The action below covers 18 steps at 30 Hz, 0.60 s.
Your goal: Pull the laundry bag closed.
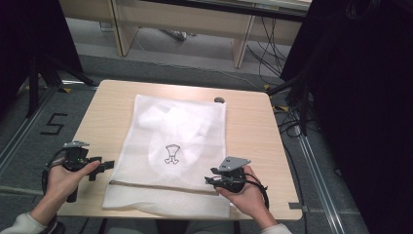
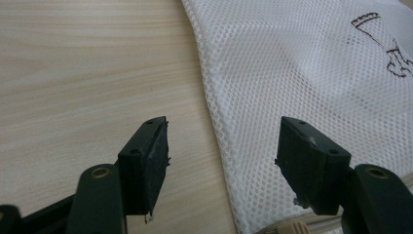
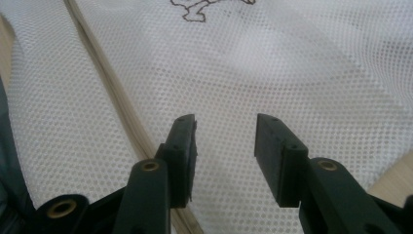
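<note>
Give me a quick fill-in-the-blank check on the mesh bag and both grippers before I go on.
1. The white mesh bag lies flat on the ____ table.
2. The left gripper has its jaws ____, with nothing between them.
3. The right gripper hovers over the bag, near its beige ____.
4. The dark outline drawing is printed on the ____.

Missing words: wooden; open; zipper; bag

Open fingers [image 3: 182,146] over mesh bag [image 3: 292,73].

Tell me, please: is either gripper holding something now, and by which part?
Nothing is held. The left gripper stands open over the edge of the white mesh laundry bag; the right gripper stands open above the mesh beside its beige zipper.
</note>
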### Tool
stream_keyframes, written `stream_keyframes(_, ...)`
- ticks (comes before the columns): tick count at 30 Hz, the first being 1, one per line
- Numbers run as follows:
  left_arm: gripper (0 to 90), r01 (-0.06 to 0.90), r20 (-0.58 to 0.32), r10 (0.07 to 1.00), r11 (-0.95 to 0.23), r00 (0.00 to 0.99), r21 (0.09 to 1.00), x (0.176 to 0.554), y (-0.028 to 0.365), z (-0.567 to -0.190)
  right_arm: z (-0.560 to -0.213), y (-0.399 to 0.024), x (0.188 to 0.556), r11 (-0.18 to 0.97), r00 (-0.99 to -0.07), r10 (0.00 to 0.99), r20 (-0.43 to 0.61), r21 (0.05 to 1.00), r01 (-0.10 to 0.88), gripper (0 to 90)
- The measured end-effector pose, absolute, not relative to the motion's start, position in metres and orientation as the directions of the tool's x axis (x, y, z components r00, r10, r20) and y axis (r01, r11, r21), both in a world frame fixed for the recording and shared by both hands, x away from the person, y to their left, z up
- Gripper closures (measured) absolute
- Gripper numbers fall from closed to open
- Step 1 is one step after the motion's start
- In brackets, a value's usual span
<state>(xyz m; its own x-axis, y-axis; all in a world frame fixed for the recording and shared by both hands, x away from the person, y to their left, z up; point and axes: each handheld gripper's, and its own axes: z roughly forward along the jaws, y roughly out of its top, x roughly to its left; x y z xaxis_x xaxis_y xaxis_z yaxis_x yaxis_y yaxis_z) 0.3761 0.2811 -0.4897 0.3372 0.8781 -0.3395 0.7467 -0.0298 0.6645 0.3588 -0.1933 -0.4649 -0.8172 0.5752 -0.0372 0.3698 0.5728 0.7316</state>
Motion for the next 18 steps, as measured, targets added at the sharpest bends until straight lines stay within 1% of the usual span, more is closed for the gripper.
stream_keyframes(4, 37.1, 0.749, -0.345, 0.884, -0.008, 0.315, 0.663, 0.377, 0.285, -0.489, -0.461, -0.183, 0.359, 0.592, -0.84, 0.541, -0.049, 0.731, 0.339, 64.6)
stream_keyframes(6, 37.8, 0.751, -0.345, 0.884, -0.01, 0.315, 0.66, 0.377, 0.285, -0.49, -0.46, -0.176, 0.359, 0.589, -0.856, 0.517, -0.028, 0.737, 0.332, 67.4)
stream_keyframes(8, 38.1, 0.747, -0.343, 0.886, -0.006, 0.312, 0.664, 0.377, 0.284, -0.491, -0.459, -0.172, 0.36, 0.59, -0.86, 0.509, -0.03, 0.74, 0.324, 67.6)
stream_keyframes(9, 38.0, 0.752, -0.335, 0.885, -0.025, 0.323, 0.659, 0.377, 0.284, -0.49, -0.459, -0.163, 0.362, 0.607, -0.882, 0.47, -0.04, 0.74, 0.29, 67.9)
stream_keyframes(12, 37.7, 0.741, -0.337, 0.888, -0.007, 0.314, 0.671, 0.377, 0.282, -0.49, -0.458, -0.152, 0.362, 0.603, -0.881, 0.471, -0.03, 0.741, 0.297, 67.8)
stream_keyframes(13, 37.5, 0.739, -0.326, 0.888, -0.023, 0.325, 0.673, 0.378, 0.283, -0.49, -0.458, -0.14, 0.364, 0.612, -0.895, 0.444, -0.038, 0.742, 0.273, 67.5)
stream_keyframes(15, 37.4, 0.739, -0.334, 0.889, -0.007, 0.313, 0.674, 0.378, 0.282, -0.491, -0.457, -0.13, 0.363, 0.618, -0.901, 0.433, -0.032, 0.738, 0.271, 67.5)
stream_keyframes(18, 37.6, 0.743, -0.322, 0.892, -0.022, 0.316, 0.668, 0.378, 0.285, -0.49, -0.457, -0.119, 0.363, 0.629, -0.908, 0.417, -0.042, 0.734, 0.255, 69.0)
